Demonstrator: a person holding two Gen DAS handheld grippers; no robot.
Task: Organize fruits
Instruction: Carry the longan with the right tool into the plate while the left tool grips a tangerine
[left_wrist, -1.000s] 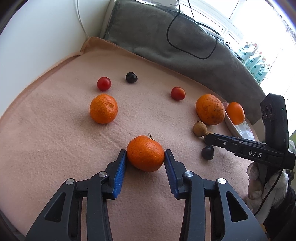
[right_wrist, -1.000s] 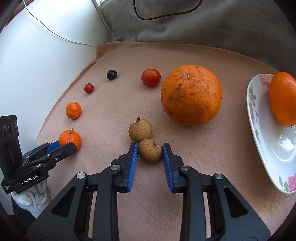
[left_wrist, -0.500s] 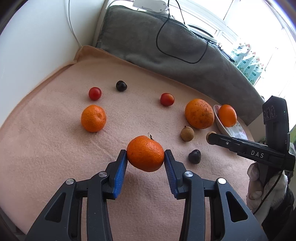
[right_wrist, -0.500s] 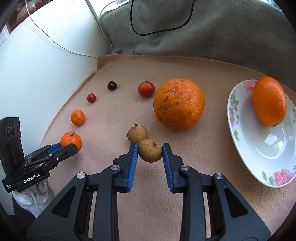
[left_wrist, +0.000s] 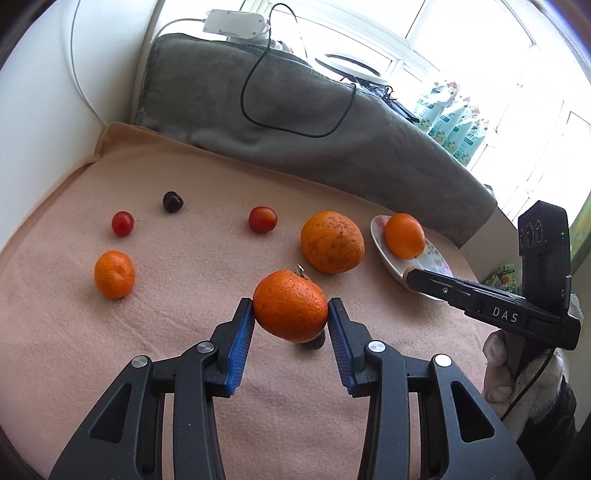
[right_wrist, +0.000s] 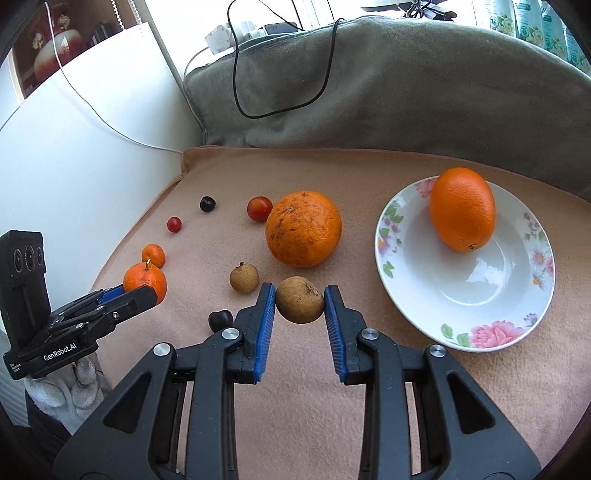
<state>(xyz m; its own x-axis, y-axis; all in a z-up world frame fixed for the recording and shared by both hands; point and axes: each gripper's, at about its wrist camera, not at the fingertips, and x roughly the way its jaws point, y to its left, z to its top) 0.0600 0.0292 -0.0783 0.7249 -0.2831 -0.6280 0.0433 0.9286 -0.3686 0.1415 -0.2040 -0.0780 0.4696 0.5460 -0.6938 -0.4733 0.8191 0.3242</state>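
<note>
My left gripper (left_wrist: 291, 314) is shut on a small mandarin with a stem (left_wrist: 290, 305), held above the peach cloth (left_wrist: 184, 332). In the right wrist view the same left gripper (right_wrist: 138, 293) and mandarin (right_wrist: 144, 280) appear at the left. My right gripper (right_wrist: 300, 304) is shut on a brown longan (right_wrist: 300, 300), lifted off the cloth near the flowered white bowl (right_wrist: 461, 325). A smooth orange (right_wrist: 462, 208) lies in that bowl. On the cloth lie a large speckled orange (right_wrist: 303, 228), a second longan (right_wrist: 243, 277) and a second mandarin (left_wrist: 114, 274).
Two cherry tomatoes (left_wrist: 122, 223) (left_wrist: 262, 219) and two dark cherries (left_wrist: 173, 201) (right_wrist: 220, 319) lie on the cloth. A grey blanket (left_wrist: 295, 129) with a black cable backs the cloth; a white wall (right_wrist: 74, 166) stands at the left. A gloved hand (left_wrist: 498, 369) holds the right gripper.
Both grippers have risen with their fruit and drawn back, so more of the cloth, bowl and blanket shows. The longan has left the cloth beside its neighbour.
</note>
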